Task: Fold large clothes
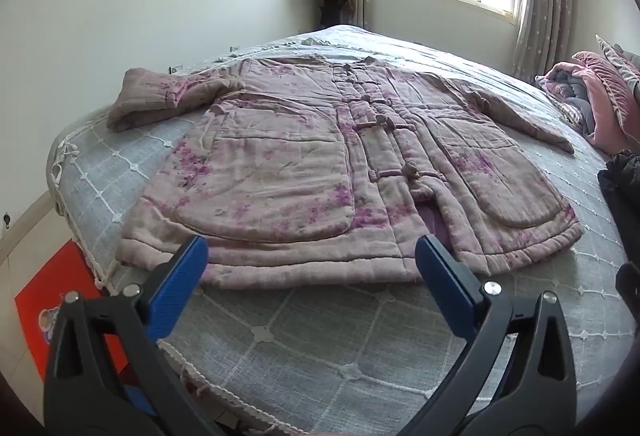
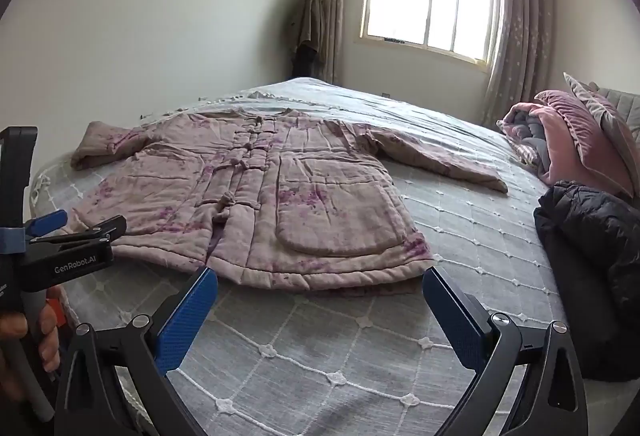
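Pink floral quilted padded jacket (image 1: 320, 156) spread flat on grey bed (image 1: 320, 336), unfolded.
Both tools, left tool (image 1: 312, 260) and right tool (image 2: 320, 288), gape empty at its near hem.

My left gripper (image 1: 312, 260) hangs above the near edge of the bed (image 1: 304, 336), its blue fingers (image 1: 182, 284) spread wide with nothing between them. Just past their tips lies the hem of a quilted pink floral jacket (image 1: 280, 164), spread flat front-up, buttoned, both sleeves out. Pink pillows (image 1: 608, 108) sit far right. A red box (image 1: 44, 308) stands beside the bed at left.
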The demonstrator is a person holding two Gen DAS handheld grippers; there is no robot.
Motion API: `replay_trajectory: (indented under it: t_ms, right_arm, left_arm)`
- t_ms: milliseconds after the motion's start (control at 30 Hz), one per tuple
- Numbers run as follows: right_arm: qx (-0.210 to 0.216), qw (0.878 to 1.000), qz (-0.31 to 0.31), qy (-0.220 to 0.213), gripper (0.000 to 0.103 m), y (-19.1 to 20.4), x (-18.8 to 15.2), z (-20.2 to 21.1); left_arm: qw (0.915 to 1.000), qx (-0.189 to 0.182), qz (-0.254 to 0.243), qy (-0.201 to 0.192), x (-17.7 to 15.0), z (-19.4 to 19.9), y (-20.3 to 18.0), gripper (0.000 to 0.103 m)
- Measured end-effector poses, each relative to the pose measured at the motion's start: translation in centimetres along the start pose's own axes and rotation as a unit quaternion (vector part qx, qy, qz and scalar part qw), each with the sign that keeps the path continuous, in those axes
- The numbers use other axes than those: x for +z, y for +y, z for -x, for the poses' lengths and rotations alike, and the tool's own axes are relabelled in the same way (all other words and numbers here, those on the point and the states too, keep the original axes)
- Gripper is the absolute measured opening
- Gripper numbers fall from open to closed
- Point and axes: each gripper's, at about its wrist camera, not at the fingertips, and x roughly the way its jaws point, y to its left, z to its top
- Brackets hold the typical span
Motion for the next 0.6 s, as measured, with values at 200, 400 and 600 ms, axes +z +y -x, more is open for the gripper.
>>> replay_trajectory:
  t_ms: [200,400,600]
  right_arm:
    - [-0.003,1.0,0.004,0.002,0.103,0.36,0.07,-0.34]
    - [0.001,1.0,0.002,0.003,0.103,-0.02,-0.04,-0.16]
    - [-0.003,1.0,0.002,0.005,0.103,-0.08,-0.07,-0.13]
  left_arm:
    - [0.9999,-0.015,-0.001,0.005,-0.26,-0.45,0.0,0.103]
    - [0.9999,-0.01,0.0,0.004,-0.26,-0.06,-0.26,0.103]
    - [0.9999,-0.011,-0.004,0.002,-0.35,0.15,-0.65,0.103]
